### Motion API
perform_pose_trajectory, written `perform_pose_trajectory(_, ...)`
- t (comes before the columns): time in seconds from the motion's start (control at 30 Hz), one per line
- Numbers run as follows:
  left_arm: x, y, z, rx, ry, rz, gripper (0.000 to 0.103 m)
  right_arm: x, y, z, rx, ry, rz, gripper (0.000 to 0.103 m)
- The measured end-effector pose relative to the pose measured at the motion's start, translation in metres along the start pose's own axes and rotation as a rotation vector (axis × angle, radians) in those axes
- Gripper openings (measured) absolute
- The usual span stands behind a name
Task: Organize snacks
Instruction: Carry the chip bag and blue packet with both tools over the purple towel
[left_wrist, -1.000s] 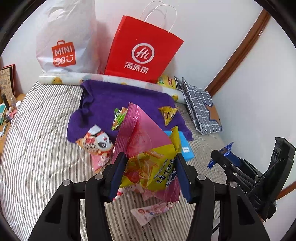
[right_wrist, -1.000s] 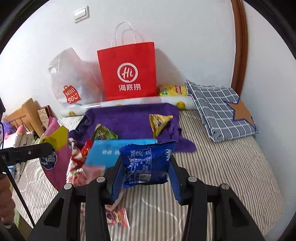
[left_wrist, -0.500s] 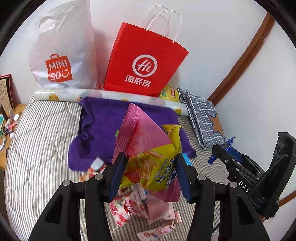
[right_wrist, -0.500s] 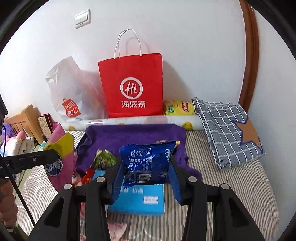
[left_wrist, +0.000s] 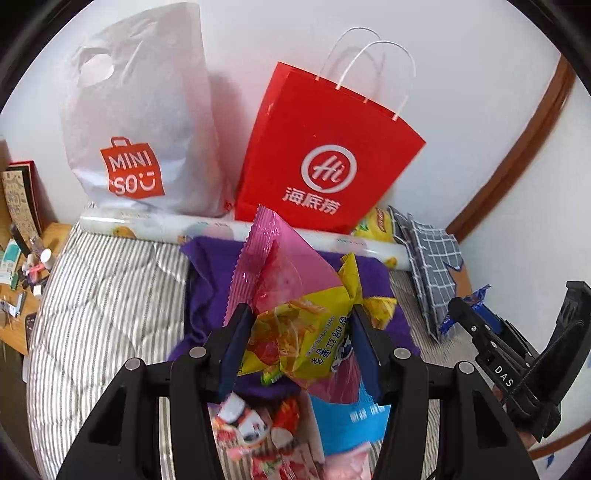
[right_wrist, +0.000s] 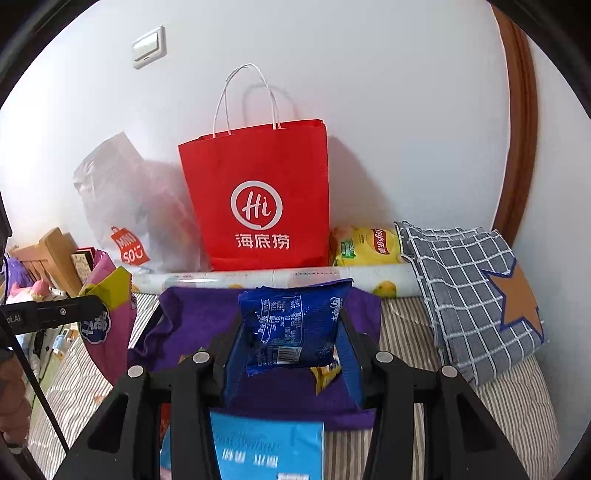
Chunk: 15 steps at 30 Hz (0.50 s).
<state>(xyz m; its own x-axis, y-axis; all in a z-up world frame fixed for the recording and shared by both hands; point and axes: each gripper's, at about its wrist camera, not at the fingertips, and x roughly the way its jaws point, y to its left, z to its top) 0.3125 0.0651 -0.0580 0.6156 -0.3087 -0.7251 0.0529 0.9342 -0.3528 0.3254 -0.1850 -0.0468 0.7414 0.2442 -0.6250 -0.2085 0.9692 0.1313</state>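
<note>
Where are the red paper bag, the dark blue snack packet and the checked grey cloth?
red paper bag (right_wrist: 258, 192): right wrist view, front panel.
dark blue snack packet (right_wrist: 291, 328): right wrist view, printed face.
checked grey cloth (right_wrist: 461, 288): right wrist view, folded top.

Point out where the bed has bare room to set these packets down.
Free: striped mattress left of the purple cloth, and the strip between cloth and folded checked blanket. Crowded: loose snack packets near both grippers.

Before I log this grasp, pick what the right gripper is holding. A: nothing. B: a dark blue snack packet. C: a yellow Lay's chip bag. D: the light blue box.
B: in the right wrist view the right gripper has both pads pressed on a dark blue snack packet, lifted above the purple cloth.
</note>
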Motion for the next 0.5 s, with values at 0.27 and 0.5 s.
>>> perform_pose_trajectory(0.27,0.036,-0.001,0.017,-0.035,0.019,0.019,0.053,0.045,-0.009,-0.006,0.01,0.061,0.027,0.043)
perform_pose_trajectory(0.5,0.072,0.013,0.013,-0.072,0.077,0.018,0.053,0.077,-0.009,-0.026,-0.009,0.139,0.038,0.043)
